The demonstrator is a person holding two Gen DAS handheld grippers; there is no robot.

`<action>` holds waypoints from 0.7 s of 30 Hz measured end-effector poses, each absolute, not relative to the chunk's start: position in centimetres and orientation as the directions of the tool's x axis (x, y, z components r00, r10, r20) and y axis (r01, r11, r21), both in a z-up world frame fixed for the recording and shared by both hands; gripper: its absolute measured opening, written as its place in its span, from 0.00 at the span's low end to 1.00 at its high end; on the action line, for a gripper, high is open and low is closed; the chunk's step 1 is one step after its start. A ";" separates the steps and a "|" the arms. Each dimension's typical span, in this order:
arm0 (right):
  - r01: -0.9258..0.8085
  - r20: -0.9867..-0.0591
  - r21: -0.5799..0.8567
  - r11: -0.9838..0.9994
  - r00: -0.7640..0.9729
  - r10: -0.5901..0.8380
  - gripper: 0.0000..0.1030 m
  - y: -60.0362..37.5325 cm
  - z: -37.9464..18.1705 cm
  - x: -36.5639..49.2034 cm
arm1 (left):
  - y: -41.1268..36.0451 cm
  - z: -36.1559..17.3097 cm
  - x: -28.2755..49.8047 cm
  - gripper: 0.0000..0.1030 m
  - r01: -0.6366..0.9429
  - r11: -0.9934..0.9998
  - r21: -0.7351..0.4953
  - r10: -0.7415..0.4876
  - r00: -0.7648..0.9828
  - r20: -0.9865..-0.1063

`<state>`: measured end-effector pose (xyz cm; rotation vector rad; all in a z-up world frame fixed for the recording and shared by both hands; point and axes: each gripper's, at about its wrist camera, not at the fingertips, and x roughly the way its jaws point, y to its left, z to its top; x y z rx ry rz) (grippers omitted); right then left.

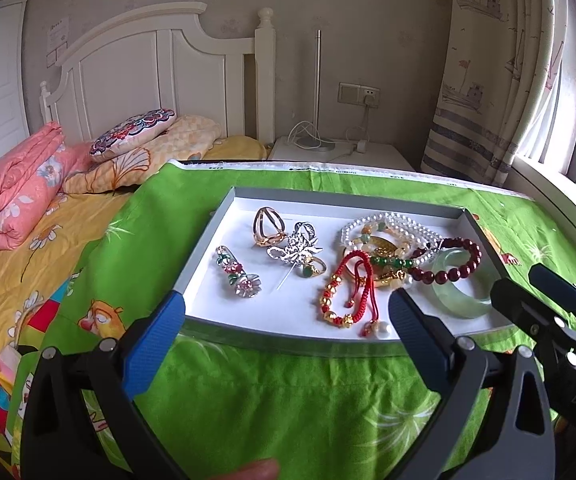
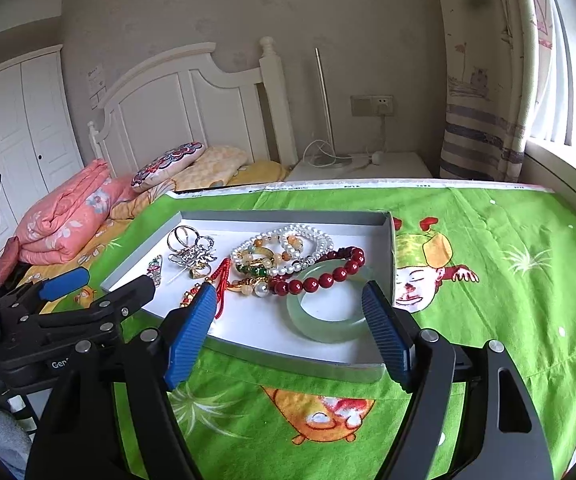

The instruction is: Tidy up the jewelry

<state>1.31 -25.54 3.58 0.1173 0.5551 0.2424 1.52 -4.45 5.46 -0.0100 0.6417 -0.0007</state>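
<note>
On the green cartoon-print cloth (image 1: 272, 400) covering the worktop sits a shallow grey tray (image 1: 367, 345) with a white floor, and all the jewelry lies inside it. At the left lies an enamel flower hair clip (image 1: 239, 274) on its own, then a gold openwork ring (image 1: 268, 225) touching a silver filigree brooch (image 1: 295, 249) with a green-stone ring (image 1: 312, 267) at its foot. Further right the pieces heap together: a red cord bracelet with gold beads (image 1: 341, 300), a white pearl strand (image 1: 397, 226), a dark red bead bracelet (image 1: 451, 262) and, at the far right, a pale jade bangle (image 1: 461, 296) under it. The left hand-held gripper (image 1: 286, 314) hovers released, fingers spread wide, over the tray's near edge. The right hand-held gripper (image 2: 288, 316) is likewise released, its fingers straddling the jade bangle (image 2: 327, 314) without touching it. That looks like either lining up a grasp or having just set the bangle down. The right-hand heap is tangled, so any sorting there calls for lifting one piece free without dragging its neighbours.
</note>
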 end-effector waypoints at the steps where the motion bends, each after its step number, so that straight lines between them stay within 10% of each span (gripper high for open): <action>1: -0.197 -0.508 0.176 0.965 0.821 0.260 0.71 -25.5 3.5 1.3 | -4.4 5.4 1.5 0.98 -0.003 1.000 -0.011 -0.005 0.801 -0.599; 21: -0.200 -0.509 0.172 0.965 0.821 0.261 0.75 -25.4 3.4 1.4 | -4.3 5.3 1.6 0.98 0.000 1.000 -0.013 -0.008 0.800 -0.600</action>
